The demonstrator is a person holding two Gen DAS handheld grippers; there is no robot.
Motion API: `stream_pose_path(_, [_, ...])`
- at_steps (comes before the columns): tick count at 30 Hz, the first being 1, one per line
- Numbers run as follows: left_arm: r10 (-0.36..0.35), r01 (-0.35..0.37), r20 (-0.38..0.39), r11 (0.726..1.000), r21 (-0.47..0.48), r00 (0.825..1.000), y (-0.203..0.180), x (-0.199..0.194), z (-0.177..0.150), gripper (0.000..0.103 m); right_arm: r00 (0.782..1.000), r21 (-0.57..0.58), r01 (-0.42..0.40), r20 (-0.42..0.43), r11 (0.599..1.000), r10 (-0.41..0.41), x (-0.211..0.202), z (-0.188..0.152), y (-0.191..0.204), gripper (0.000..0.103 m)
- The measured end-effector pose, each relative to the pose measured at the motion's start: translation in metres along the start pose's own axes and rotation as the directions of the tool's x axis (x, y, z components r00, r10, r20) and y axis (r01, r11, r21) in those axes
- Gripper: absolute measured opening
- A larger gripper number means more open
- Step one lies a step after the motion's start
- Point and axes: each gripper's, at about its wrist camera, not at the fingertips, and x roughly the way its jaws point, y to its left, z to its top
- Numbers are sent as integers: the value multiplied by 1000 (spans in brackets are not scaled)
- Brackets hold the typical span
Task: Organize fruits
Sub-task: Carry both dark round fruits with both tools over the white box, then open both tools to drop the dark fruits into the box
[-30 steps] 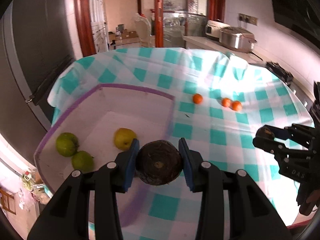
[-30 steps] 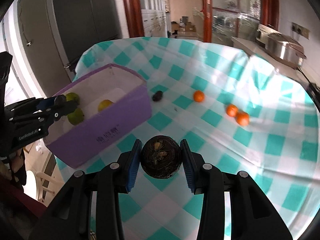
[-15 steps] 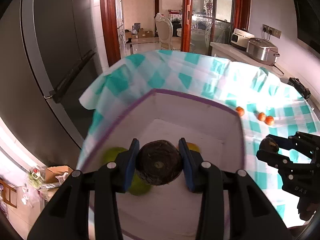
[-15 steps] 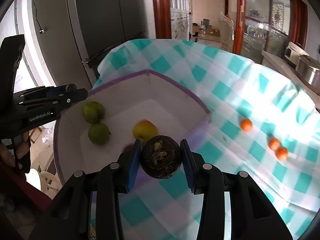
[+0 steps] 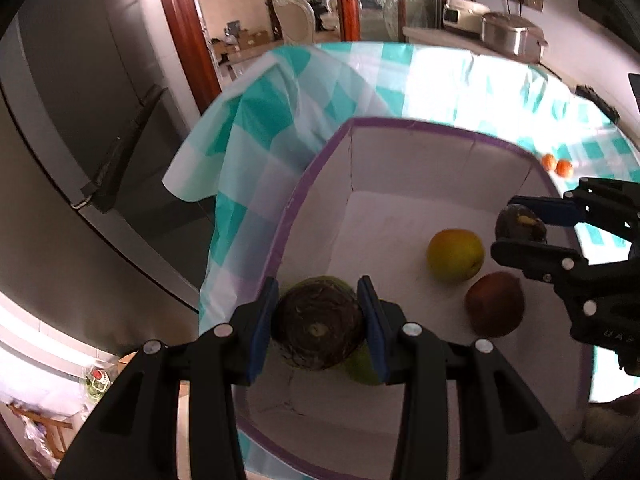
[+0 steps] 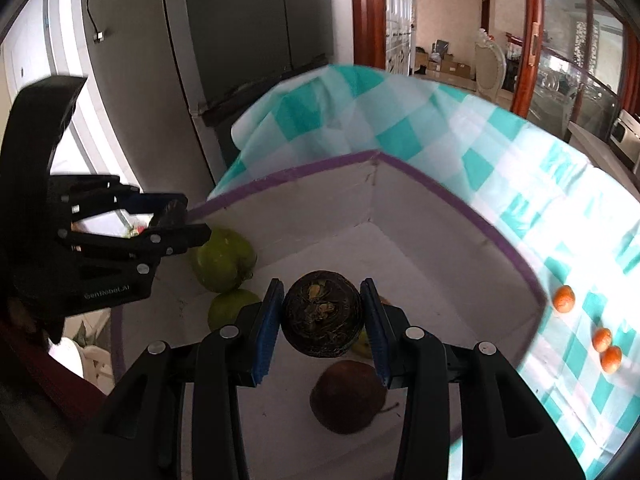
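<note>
Dark fruit [image 5: 318,326] between left jaws

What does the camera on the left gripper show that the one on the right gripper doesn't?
Only the left wrist view shows the yellow-green apple whole on the box floor, and a steel pot on the far counter.

Only the right wrist view shows both green fruits uncovered in the box corner, and three small oranges on the cloth; the left view catches just two.

Both show the purple-rimmed box, the reddish-brown fruit inside it, the checked tablecloth, and each gripper, left gripper and right gripper, with jaws shut on a dark round fruit over the box.
</note>
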Motion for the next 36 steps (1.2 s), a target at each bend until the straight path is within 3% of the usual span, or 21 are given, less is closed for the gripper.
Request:
stream_pose_path(7, [-31, 34, -59, 998, 49, 998, 9, 27, -6, 41, 991, -42, 17, -130, 999, -22, 39, -7, 12, 40])
stream_pose_path(18, [-49, 48, 11, 994, 103, 999, -4, 27, 3, 42, 983, 23, 74, -172, 997, -69, 42, -15, -3, 40])
stream_pose_path(22, [-59, 61, -17, 991, 118, 998, -13, 31, 0, 42, 978, 52, 91, -191, 995, -79, 39, -22, -9, 43])
stream_pose_path(24, [-54, 57, -30, 992, 112, 998, -14, 32, -2, 51, 980, 62, 89, -184, 994, -76, 36, -23, -10, 57])
stream_pose_path(26, [-34, 36, -22, 994, 103, 999, -14, 28, -3, 73, 982, 69, 89, -173, 994, -76, 33, -23, -11, 67])
stream_pose_path(36, [94, -94, -10, 996, -5, 996, -21, 1, -18, 96, 984, 16, 71, -163, 997, -67, 11, -28, -11, 80])
